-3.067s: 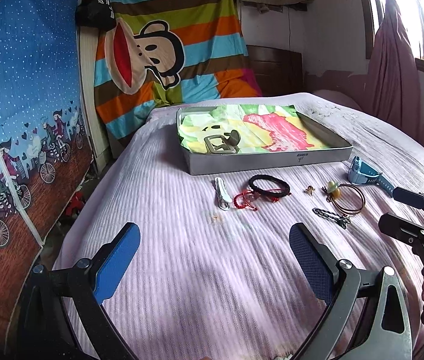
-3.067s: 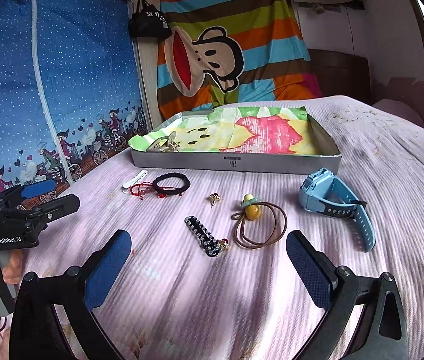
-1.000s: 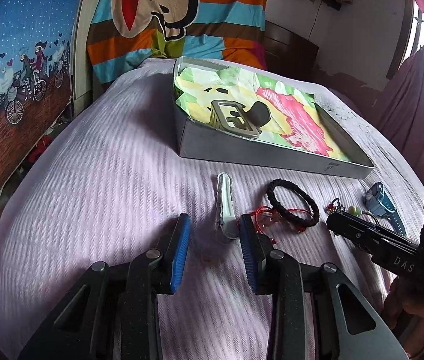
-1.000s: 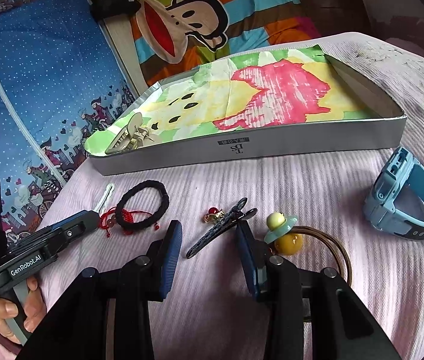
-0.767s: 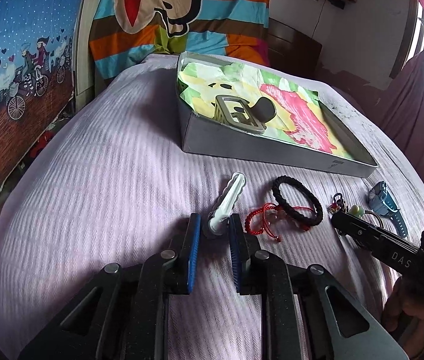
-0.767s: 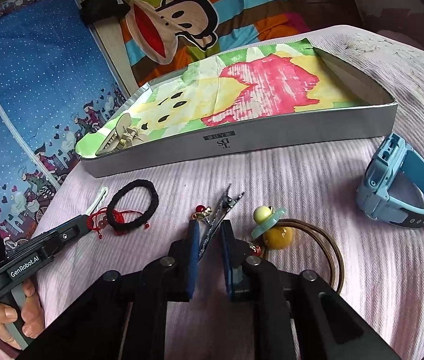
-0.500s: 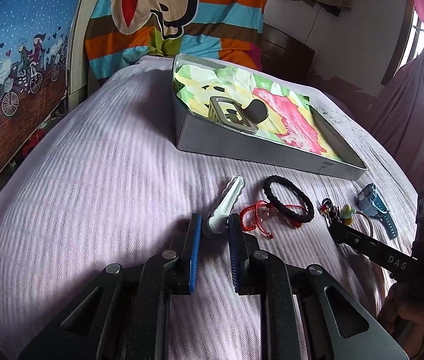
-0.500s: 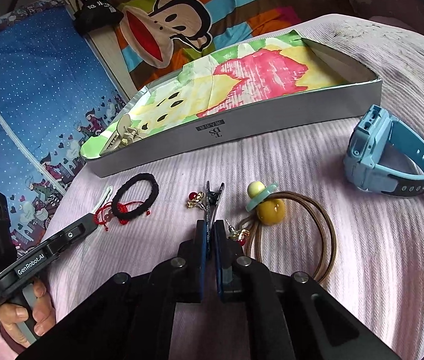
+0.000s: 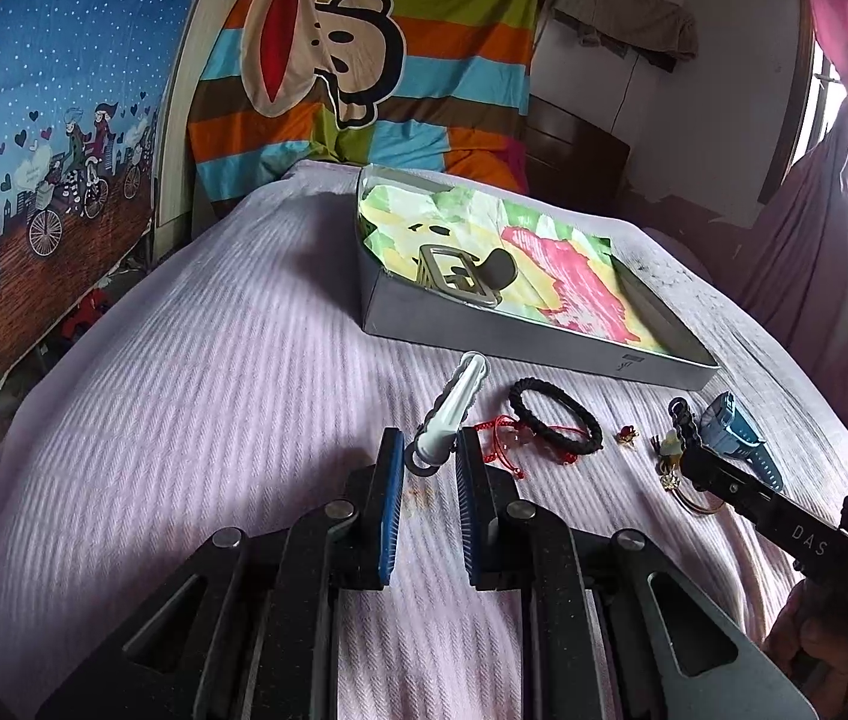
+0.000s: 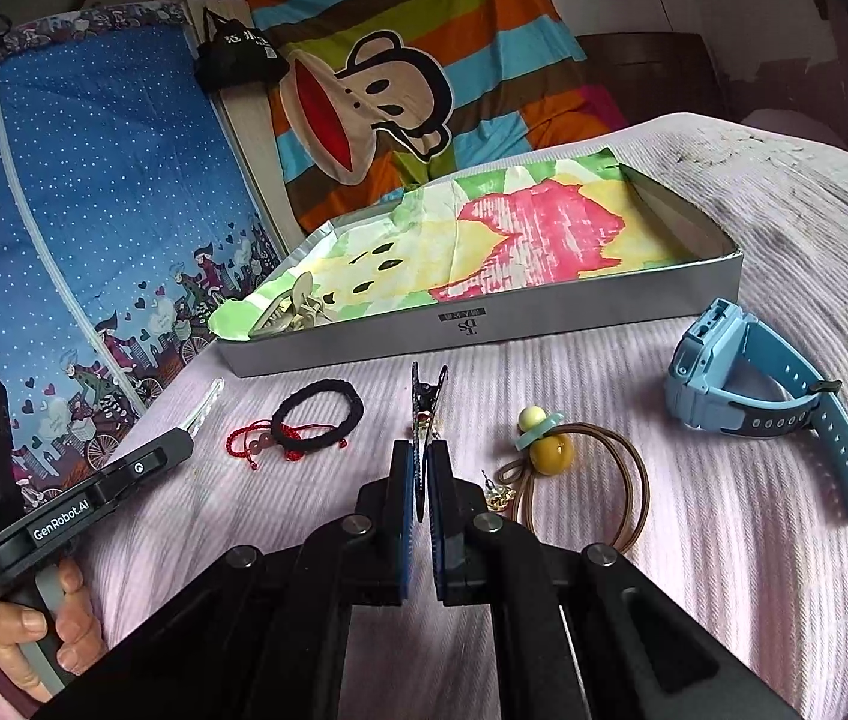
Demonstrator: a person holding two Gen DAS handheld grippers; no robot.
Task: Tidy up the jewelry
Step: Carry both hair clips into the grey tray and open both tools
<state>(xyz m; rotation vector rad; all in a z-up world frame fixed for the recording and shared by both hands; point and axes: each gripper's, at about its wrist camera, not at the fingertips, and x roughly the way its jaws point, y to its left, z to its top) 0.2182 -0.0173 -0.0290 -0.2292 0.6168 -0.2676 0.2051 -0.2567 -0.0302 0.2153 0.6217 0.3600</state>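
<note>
My left gripper (image 9: 428, 457) is shut on the near end of a white hair clip (image 9: 455, 407) and holds it tilted up off the pink bedspread. My right gripper (image 10: 420, 456) is shut on a dark beaded hair clip (image 10: 424, 402), lifted and pointing toward the grey tray (image 10: 544, 321). The tray holds a colourful paper lining and a beige claw clip (image 10: 291, 307), which also shows in the left wrist view (image 9: 454, 274). On the bed lie a black braided bracelet (image 10: 318, 411), a red string bracelet (image 10: 249, 444) and a brown hair tie with a yellow bead (image 10: 580, 468).
A blue watch (image 10: 766, 396) lies at the right of the bed. A small gold and red earring (image 9: 626, 433) lies by the black bracelet, another (image 10: 499, 495) beside my right fingers. A blue patterned wardrobe stands to the left, and a striped monkey blanket hangs behind the tray.
Both grippers closed on their clips about a second ago and have since lifted them off the bed. The dark clip now stands upright in my right gripper.
</note>
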